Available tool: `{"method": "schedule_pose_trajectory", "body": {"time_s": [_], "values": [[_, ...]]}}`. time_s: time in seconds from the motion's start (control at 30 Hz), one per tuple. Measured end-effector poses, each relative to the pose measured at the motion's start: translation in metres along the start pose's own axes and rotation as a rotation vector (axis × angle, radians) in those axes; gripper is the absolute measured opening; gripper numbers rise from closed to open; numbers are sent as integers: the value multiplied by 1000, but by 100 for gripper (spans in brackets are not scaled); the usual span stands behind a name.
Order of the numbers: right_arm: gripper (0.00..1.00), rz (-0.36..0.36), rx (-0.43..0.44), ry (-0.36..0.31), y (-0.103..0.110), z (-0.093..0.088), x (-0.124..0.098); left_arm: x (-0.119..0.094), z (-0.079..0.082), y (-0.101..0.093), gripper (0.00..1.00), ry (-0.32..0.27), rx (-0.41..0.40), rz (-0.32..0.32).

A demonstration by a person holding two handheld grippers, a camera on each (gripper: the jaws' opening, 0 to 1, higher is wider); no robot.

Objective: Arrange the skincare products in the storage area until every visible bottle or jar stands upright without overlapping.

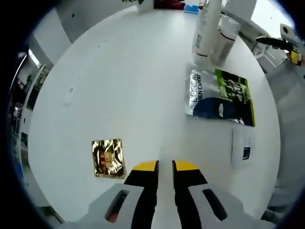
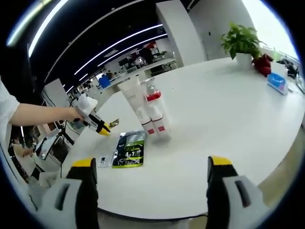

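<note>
Bottles (image 2: 151, 113) clustered upright mid-worktop (image 2: 228, 114) beside flat sachet (image 2: 128, 149), likely light, rigid, slick plastic, top-heavy, best pinched low on the body; left tongs (image 1: 165, 168) nearly clenched and holding nothing over bare worktop, right tongs (image 2: 150, 167) released wide, well short.
</note>
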State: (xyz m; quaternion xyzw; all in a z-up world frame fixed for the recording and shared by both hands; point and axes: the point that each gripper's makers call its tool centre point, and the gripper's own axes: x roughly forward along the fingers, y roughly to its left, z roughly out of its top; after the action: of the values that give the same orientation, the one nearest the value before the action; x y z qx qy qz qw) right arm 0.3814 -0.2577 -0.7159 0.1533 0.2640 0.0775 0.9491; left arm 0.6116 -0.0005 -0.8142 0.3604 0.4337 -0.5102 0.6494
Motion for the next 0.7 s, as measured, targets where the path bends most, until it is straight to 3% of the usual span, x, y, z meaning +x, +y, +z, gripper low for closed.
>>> {"method": "schedule_pose_trajectory", "body": {"time_s": [0.1,0.27,0.57,0.7], "values": [[97,0,3,0,0,0,0,-3,3,7,12,-51,-88,28],[97,-1,5,5,-1,-1,1,-7,8,29,33,-153,-318,120],[97,0,7,20,0,-3,1,-2,1,48,60,-183,-514,245],[96,0,8,25,0,-4,2,-2,2,55,64,-195,-593,286]]}}
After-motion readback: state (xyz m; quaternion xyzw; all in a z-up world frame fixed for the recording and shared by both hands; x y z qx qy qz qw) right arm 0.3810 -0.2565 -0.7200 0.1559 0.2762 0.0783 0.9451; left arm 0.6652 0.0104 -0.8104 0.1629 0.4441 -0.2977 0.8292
